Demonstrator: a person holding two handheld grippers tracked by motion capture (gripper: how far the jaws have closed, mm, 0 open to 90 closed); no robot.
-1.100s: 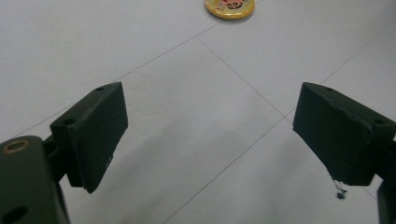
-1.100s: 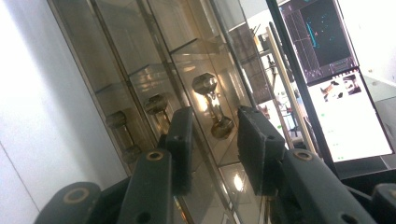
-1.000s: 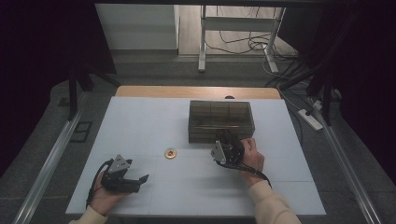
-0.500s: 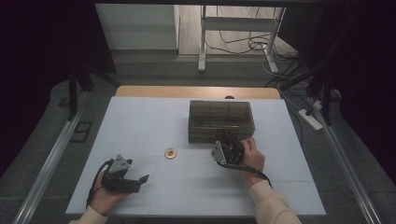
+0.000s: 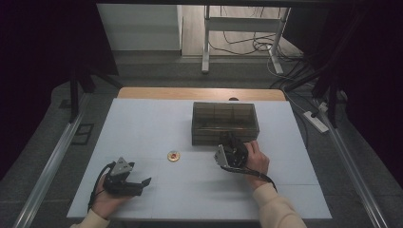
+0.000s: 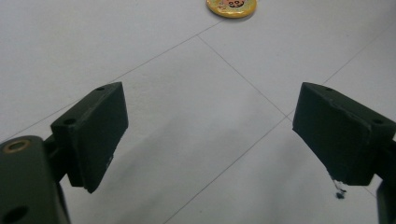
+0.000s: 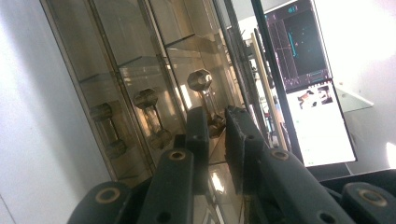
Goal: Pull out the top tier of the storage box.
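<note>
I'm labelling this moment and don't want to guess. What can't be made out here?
- High view: the right gripper jaws, hidden by its body at the tinted box.
- Right gripper view: whether the pads pinch a drawer knob; glare, reflections.
- Left gripper view: the yellow badge, cut by the top edge.
</note>
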